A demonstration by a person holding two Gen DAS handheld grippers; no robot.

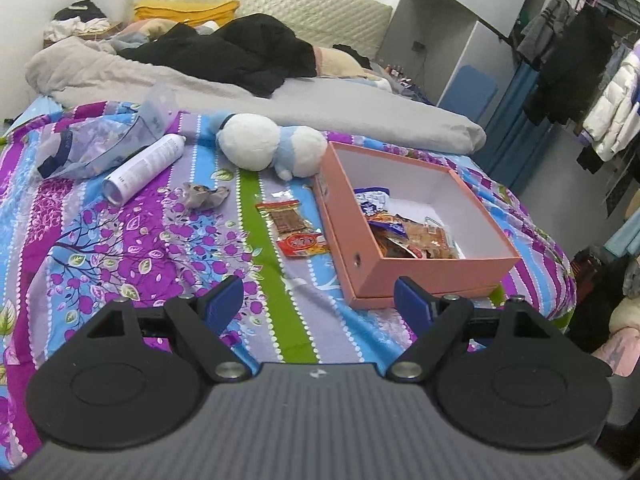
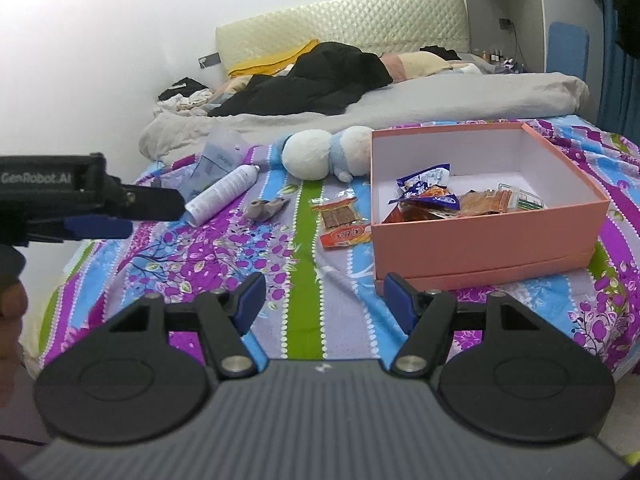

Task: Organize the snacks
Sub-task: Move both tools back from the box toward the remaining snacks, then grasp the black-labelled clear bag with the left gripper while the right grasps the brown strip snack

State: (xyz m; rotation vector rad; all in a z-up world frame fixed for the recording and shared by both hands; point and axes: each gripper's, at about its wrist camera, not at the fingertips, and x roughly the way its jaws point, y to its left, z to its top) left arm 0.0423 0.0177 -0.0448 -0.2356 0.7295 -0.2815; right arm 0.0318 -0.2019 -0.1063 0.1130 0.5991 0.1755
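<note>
A pink open box [image 1: 436, 276] [image 2: 480, 244] sits on the bed and holds several snack packets [image 1: 404, 236] [image 2: 436, 198]. Two snack packets lie on the sheet just left of it: a brown one [image 1: 285, 216] [image 2: 338, 212] and a red one [image 1: 302, 243] [image 2: 346, 236]. A small grey crumpled wrapper [image 1: 205, 196] [image 2: 266, 208] lies further left. My left gripper [image 1: 320, 300] is open and empty, above the sheet in front of the box. My right gripper [image 2: 325, 298] is open and empty, near the box's front left corner. The left gripper also shows from the side in the right wrist view [image 2: 120, 216].
A white spray can [image 1: 146, 166] [image 2: 224, 194], a clear plastic bag [image 1: 100, 140] and a white-and-blue plush toy [image 1: 272, 146] [image 2: 324, 152] lie behind the snacks. A grey duvet [image 1: 280, 100] and black clothes [image 1: 224, 52] cover the far bed. Hanging clothes [image 1: 592, 80] are to the right.
</note>
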